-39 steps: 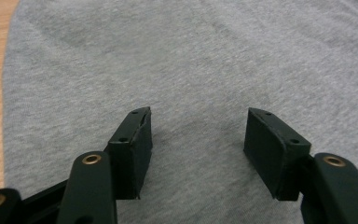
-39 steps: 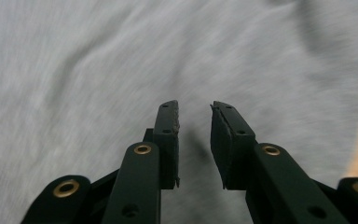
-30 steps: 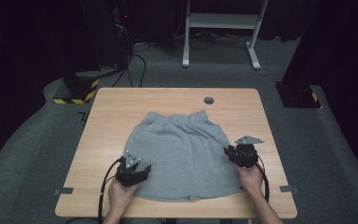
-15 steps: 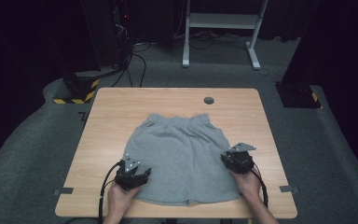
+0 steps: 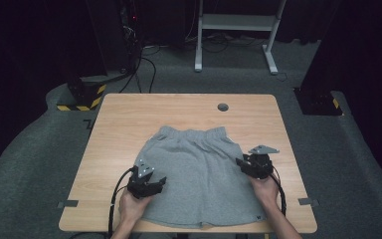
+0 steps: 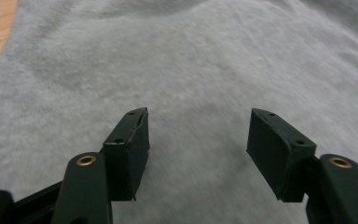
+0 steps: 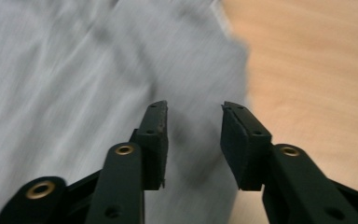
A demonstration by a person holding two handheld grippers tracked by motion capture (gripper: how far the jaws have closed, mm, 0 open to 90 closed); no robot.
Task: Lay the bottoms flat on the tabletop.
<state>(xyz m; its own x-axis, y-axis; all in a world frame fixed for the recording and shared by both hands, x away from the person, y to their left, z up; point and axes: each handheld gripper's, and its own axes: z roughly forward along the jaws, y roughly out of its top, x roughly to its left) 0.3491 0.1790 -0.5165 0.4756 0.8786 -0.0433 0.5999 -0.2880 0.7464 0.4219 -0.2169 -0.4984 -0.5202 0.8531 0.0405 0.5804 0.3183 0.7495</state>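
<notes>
Your grey shorts [image 5: 199, 174] lie spread flat on the wooden table [image 5: 124, 119], a little toward your side of the middle, with the gathered waistband [image 5: 193, 134] pointing away from you and the two leg hems reaching nearly to the near edge of the table. Your left gripper [image 5: 155, 185] sits over the left leg of the shorts, close to that side's edge, held in your left hand [image 5: 132, 206]; in the left gripper view its jaws stand wide apart above plain grey cloth [image 6: 196, 84], with nothing between the pads and only a strip of bare table at the far left of that view. Your right gripper [image 5: 241, 164] is at the right side of the shorts, about halfway down the side seam, in your right hand [image 5: 264, 185], with its grey three-cornered plate [image 5: 263, 149] on top. Its jaws have just been opening, and in the right gripper view they now stand moderately apart, with a clear gap and no cloth pinched between the pads; below them the right edge of the shorts [image 7: 74, 70] meets the bare table, the cloth on the left and wood on the right of that view. That view is blurred, so you cannot tell whether the pad tips touch the cloth. A small round dark grommet [image 5: 223, 107] is set in the table near its far edge, well apart from the shorts
</notes>
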